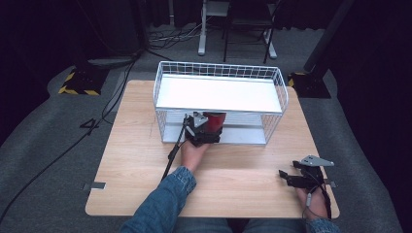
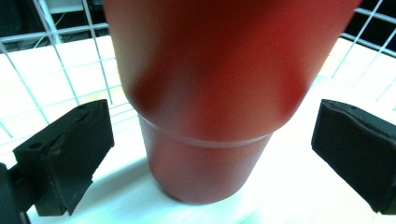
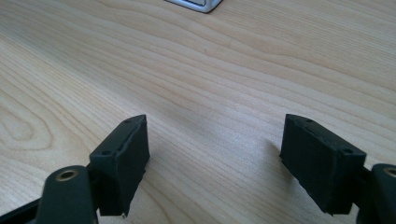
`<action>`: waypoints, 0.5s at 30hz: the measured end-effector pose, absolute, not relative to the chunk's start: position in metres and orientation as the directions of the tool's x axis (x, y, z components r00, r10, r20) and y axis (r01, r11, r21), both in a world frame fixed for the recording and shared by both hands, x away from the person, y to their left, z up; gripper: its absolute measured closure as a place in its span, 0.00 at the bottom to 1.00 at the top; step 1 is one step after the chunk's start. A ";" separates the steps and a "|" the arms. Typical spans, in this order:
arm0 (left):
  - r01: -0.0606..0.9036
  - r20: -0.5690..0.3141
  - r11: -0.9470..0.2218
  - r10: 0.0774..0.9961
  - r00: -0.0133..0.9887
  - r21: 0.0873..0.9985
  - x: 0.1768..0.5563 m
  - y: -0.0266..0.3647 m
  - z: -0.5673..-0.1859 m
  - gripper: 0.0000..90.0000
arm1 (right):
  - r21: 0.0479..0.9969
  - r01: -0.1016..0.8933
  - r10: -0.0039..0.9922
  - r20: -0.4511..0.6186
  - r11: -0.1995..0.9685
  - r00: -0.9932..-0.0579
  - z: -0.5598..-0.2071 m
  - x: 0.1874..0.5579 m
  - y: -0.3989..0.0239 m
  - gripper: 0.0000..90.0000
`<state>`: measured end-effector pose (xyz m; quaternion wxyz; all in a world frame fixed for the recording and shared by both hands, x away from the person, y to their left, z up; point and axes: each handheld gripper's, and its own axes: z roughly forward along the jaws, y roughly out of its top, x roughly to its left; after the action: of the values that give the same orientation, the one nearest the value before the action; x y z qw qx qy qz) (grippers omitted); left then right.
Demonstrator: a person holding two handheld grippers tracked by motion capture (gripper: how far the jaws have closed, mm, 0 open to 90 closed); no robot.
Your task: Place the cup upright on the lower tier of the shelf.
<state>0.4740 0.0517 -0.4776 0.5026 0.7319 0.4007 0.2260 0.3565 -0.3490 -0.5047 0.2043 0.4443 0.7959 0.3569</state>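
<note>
A dark red cup stands upright on the white lower shelf of a wire rack. My left gripper reaches into that lower level, open, with a black jaw on each side of the cup and a gap between each pad and the cup's wall. In the high view the cup shows just beyond the left gripper, under the rack's top shelf. My right gripper rests low over the bare wood at the table's right front, open, with nothing between its jaws.
The rack stands at the back middle of the wooden table. Its corner shows far ahead of the right gripper. A cable trails from the left gripper. Beyond the table are stand legs and floor cables.
</note>
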 end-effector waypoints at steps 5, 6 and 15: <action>0.353 -0.075 -0.170 0.808 0.585 0.920 0.463 0.062 -0.471 0.00 | 0.750 0.562 0.853 -0.008 0.350 -0.522 -0.505 0.357 -0.349 0.27; 0.352 -0.081 -0.166 0.804 0.589 0.921 0.461 0.063 -0.470 0.00 | 0.750 0.562 0.853 -0.008 0.350 -0.522 -0.505 0.357 -0.349 0.27; 0.324 -0.052 -0.189 0.791 0.609 0.927 0.432 0.082 -0.456 0.00 | 0.748 0.562 0.851 -0.007 0.353 -0.526 -0.505 0.356 -0.349 0.26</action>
<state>0.4318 0.0824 -0.4558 0.5121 0.7365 0.3786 0.2282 0.3562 -0.3486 -0.5046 0.2024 0.4429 0.7971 0.3569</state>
